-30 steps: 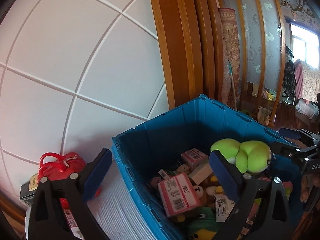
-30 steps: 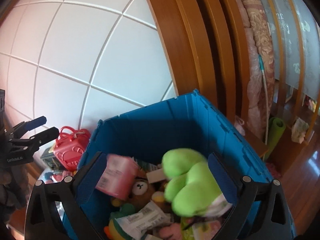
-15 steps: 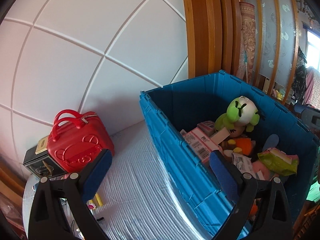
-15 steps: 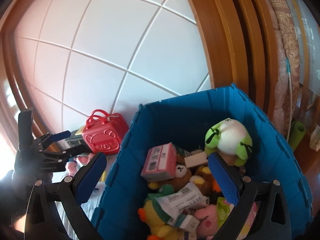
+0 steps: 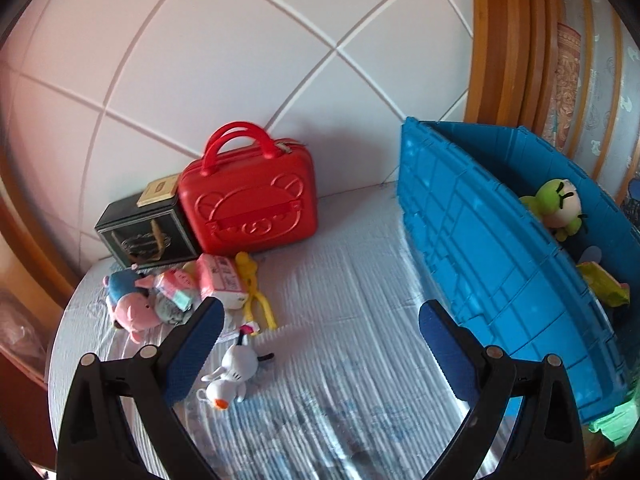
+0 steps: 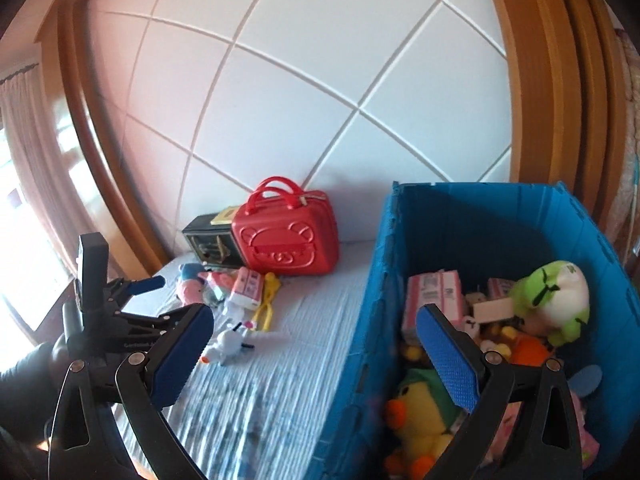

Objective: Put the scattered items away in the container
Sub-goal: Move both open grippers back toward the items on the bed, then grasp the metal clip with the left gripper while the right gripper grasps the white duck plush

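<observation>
A blue crate [image 5: 480, 248] [image 6: 384, 264] stands on the right, full of toys such as a green frog plush [image 5: 558, 208] [image 6: 554, 300] and a yellow duck plush [image 6: 420, 420]. Scattered on the white mat to its left lie a white plush [image 5: 230, 372] [image 6: 226, 346], a pink pig plush [image 5: 130, 308] [image 6: 188, 286], a pink box [image 5: 222, 282] [image 6: 248, 286] and a yellow toy [image 5: 256, 292] [image 6: 266, 302]. My left gripper [image 5: 318, 338] [image 6: 148, 298] is open and empty above the mat, near the white plush. My right gripper [image 6: 316, 344] is open and empty over the crate's left wall.
A red bear-embossed case [image 5: 248, 200] [image 6: 286, 238] and a dark box [image 5: 146, 232] [image 6: 208, 242] stand against the white panelled wall. Wooden frames [image 6: 540, 80] rise behind the crate. A gloved hand [image 6: 24, 384] holds the left gripper at lower left.
Both views have swung left and down from the crate toward the mat. The green frog plush, in the air above the crate a second ago, now lies in it. Both grippers stay open.
</observation>
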`<state>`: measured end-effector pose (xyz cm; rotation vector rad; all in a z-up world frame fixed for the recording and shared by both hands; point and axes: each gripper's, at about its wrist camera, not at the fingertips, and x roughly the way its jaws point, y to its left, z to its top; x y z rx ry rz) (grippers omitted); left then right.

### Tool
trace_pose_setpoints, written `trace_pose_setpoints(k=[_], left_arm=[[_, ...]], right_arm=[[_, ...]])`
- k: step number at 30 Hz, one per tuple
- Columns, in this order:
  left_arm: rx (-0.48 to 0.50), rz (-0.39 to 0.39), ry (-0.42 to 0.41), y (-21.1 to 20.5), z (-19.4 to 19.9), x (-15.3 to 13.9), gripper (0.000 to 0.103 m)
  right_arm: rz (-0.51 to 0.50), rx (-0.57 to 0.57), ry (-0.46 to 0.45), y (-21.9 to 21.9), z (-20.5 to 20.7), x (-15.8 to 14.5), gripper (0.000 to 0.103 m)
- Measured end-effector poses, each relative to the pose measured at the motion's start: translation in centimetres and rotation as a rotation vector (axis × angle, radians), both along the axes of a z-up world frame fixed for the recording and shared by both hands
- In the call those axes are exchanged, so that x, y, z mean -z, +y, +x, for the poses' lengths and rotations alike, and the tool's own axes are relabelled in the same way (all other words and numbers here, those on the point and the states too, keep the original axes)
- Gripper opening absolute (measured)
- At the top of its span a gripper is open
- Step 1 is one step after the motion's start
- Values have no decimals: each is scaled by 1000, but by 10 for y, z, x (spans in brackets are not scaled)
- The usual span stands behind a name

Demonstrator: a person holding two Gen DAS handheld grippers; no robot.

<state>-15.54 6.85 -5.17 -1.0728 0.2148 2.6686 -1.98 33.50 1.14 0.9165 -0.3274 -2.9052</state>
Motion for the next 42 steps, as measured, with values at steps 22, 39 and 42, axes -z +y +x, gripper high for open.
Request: trace_pose_setpoints(k=[22, 39, 42], left_arm=[[-185, -23, -194, -259, -77, 196, 88], [-26, -123, -294, -249, -136, 301, 71], [-40, -122, -311, -252, -139, 309, 71]], right_arm=[[9, -160, -383, -249, -122, 222, 103], [11, -102, -557, -306, -157, 318, 103], [13, -83, -562, -309, -171, 324, 103]])
